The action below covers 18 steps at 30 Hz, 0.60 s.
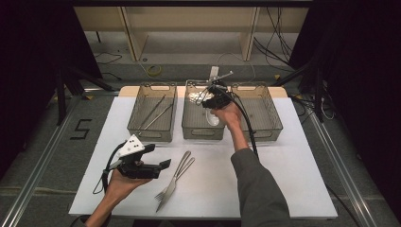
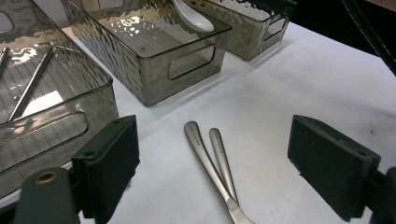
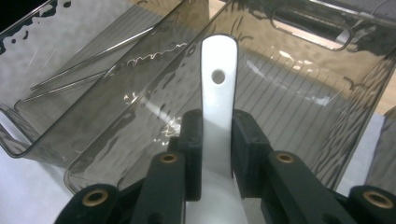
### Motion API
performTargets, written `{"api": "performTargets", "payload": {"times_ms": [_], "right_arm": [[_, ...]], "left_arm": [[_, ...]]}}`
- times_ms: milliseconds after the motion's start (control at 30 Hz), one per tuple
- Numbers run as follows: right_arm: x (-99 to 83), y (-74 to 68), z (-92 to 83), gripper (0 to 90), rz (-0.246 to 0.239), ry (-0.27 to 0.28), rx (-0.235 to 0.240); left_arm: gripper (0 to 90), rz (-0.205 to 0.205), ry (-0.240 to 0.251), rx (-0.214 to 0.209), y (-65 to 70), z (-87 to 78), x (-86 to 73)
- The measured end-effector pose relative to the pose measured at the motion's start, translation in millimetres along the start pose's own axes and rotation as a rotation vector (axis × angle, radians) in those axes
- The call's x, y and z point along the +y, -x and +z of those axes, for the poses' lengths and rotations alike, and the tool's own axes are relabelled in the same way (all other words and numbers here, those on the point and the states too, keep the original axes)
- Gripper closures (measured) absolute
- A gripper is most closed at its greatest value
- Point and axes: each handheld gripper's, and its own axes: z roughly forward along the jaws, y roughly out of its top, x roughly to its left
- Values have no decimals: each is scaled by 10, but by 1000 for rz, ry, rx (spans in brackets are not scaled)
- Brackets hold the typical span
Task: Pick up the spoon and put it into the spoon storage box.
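Note:
My right gripper [image 1: 213, 98] hangs over the middle grey bin [image 1: 190, 132], shut on the handle of a white ceramic spoon [image 1: 213, 118]. In the right gripper view both pads clamp the spoon's flat handle [image 3: 218, 107], whose holed end points into the bin [image 3: 303, 93]. Two steel pieces of cutlery [image 1: 175, 179], one with fork tines, lie crossed on the white table near the front. My left gripper [image 1: 158, 156] rests just left of them, open with nothing between its jaws. Their handles [image 2: 210, 163] lie ahead of the left gripper [image 2: 219, 156].
Three translucent grey bins stand in a row at the back of the table. The left bin [image 1: 151, 111] holds thin metal sticks [image 2: 30, 86]. The right bin [image 1: 265, 113] is beside the spoon hand. Bare white table [image 1: 283, 170] spreads in front of the bins.

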Motion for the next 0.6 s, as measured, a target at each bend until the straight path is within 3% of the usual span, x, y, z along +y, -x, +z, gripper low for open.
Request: {"api": "performTargets", "payload": {"times_ms": [267,600], "right_arm": [[-72,32,87,746,12,-46,6],[-59,52,52,604,29,-53,34]], "left_arm": [[159,-2,-1,-4,-2,-1,-1],[159,-5,-9,-7,-4,8,-5]]}}
